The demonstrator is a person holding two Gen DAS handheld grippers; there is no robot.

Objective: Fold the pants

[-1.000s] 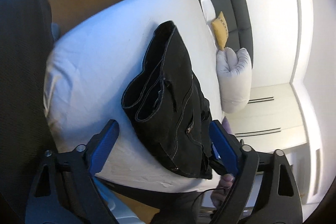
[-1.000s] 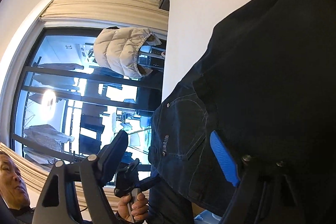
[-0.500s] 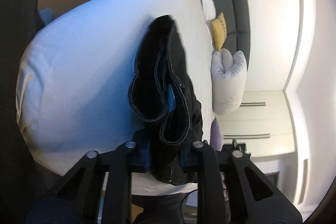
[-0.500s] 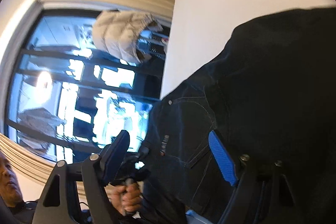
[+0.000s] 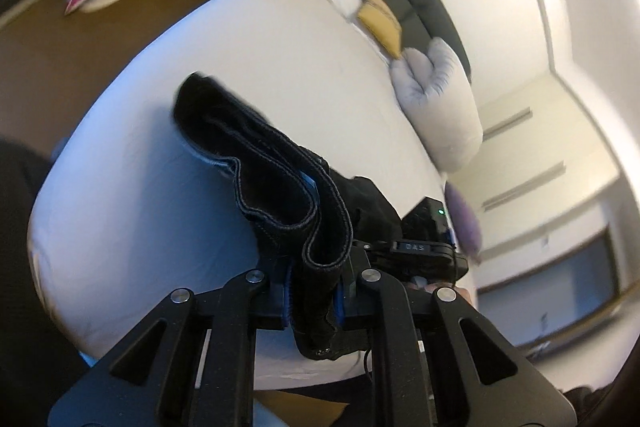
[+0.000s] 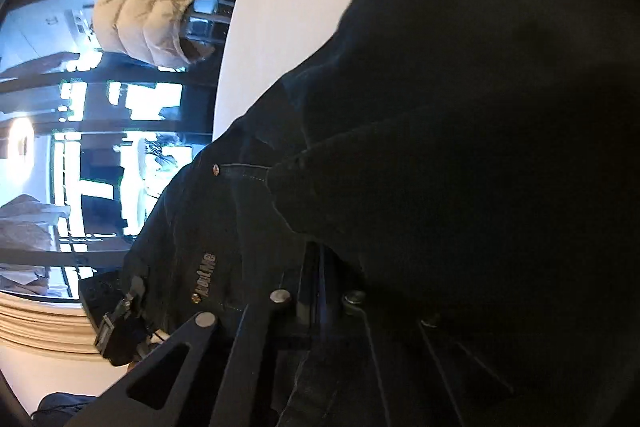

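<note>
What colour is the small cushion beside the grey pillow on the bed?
Yellow cushion, next to the grey pillow; the left wrist view shows it best.

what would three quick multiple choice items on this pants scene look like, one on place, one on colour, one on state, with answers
1. Where do the pants lie?
A. on the white bed
B. on the brown floor
C. on the dark sofa

2. What colour are the pants?
A. red
B. black
C. beige

3. How do the left tongs stand?
A. wide open over bare sheet
B. shut on nothing
C. shut on the pants' hem

Answers:
1 A, the far part of the cloth rests on the white bed.
2 B, black cloth with pale stitching along the hem.
3 C, the blue pads press the bunched hem from both sides.
</note>
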